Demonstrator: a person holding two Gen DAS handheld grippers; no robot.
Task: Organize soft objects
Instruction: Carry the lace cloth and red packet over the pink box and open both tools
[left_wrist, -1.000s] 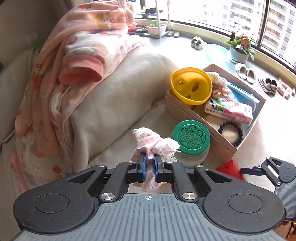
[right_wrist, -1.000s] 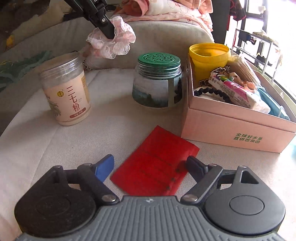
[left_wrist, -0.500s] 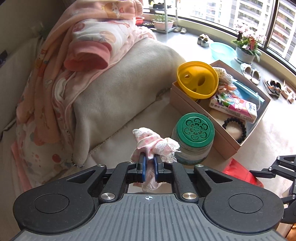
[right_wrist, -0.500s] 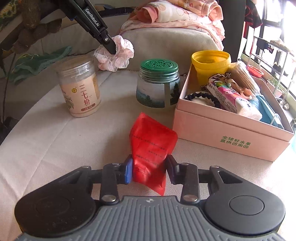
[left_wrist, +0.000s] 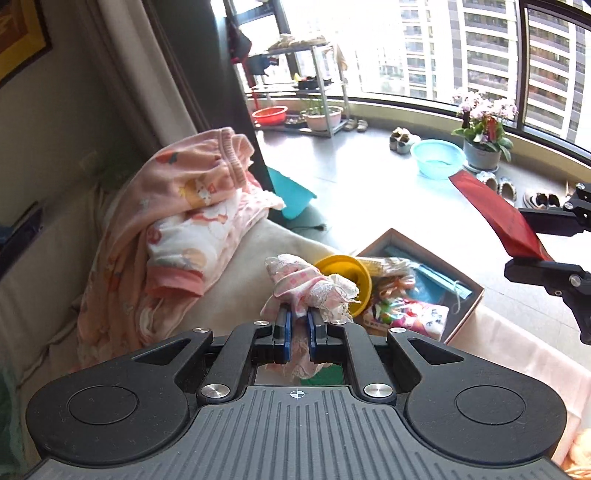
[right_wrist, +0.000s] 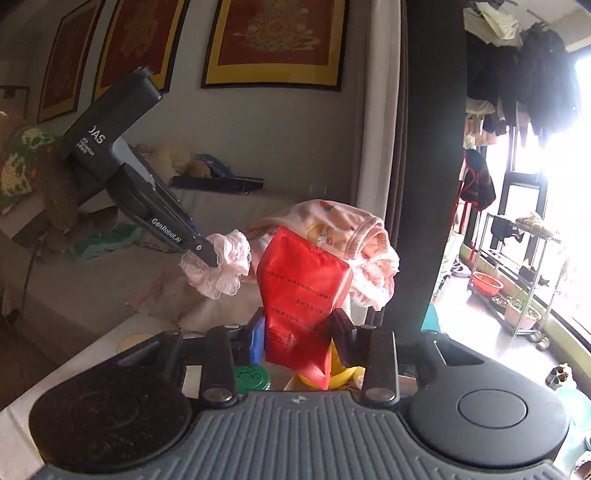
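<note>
Gripping a pink lace-trimmed fabric scrunchie (left_wrist: 312, 286), the left claw (left_wrist: 298, 324) holds it in the air above the open cardboard box (left_wrist: 466, 317) and yellow plastic cup (left_wrist: 360, 277). The right claw (right_wrist: 300, 329) is closed on a red foil pouch (right_wrist: 303, 295), raised upright, near the pink patterned clothes (right_wrist: 369, 258) heaped on the beige sofa (left_wrist: 229, 295).

A potted plant with pink flowers (left_wrist: 483, 127) stood by the window, a pale blue basin (left_wrist: 437, 158) just beside it, slippers (left_wrist: 502, 185) nearby, and framed pictures (right_wrist: 272, 43) hung above.
</note>
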